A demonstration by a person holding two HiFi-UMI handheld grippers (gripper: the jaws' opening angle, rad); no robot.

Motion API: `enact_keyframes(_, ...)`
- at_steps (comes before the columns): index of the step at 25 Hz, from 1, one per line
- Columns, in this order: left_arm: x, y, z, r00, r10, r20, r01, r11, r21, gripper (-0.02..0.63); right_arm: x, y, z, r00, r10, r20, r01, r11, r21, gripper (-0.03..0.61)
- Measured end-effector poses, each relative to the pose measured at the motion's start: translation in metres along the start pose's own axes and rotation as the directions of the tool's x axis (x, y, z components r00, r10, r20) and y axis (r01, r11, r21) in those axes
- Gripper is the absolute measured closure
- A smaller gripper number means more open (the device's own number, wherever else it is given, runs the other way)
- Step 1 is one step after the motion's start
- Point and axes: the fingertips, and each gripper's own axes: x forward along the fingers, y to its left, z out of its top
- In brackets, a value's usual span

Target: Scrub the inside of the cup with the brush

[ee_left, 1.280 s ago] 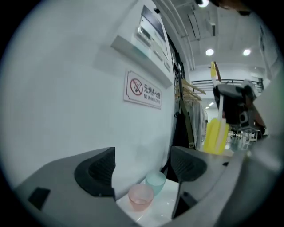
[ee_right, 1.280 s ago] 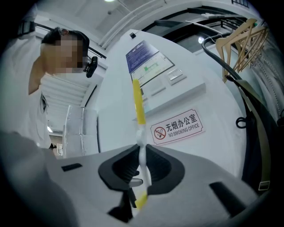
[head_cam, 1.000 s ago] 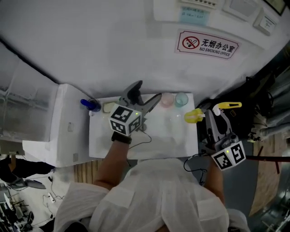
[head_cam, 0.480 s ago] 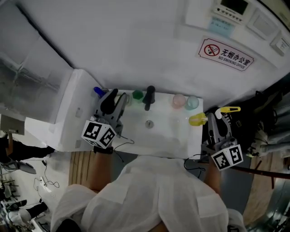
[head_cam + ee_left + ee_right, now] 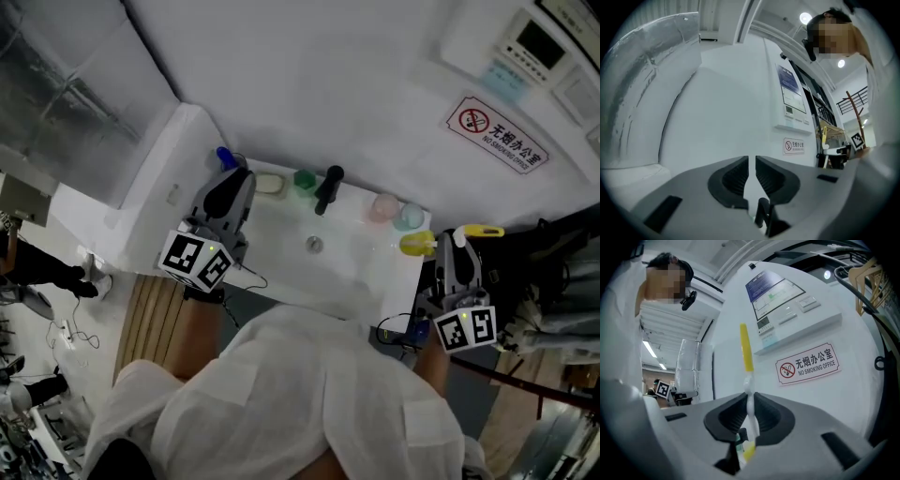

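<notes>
A pink cup and a pale blue cup stand at the back right of the white sink, and a green cup stands left of the black tap. My right gripper is off the sink's right end, shut on the yellow brush. In the right gripper view the brush handle rises from between the jaws. My left gripper hovers over the sink's left end, its jaws closing to a thin slit with nothing between them.
A soap bar and a blue object lie at the sink's back left. The drain is mid-basin. A white wall with a no-smoking sign is behind. A white cabinet adjoins the sink's left.
My left gripper has swung from over the middle of the sink to its left end and its jaws have closed. The right gripper has kept hold of the brush, hardly moving.
</notes>
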Motion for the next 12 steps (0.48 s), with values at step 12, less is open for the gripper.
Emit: enact_keyframes(12,-0.002,0.004,-0.015,1.000,-0.013,-0.014,0.013,0.999,-0.032,0.568,-0.005,0.006,0.000,1.000,-0.008,-0.012,0.008,1.000,-0.005,0.538)
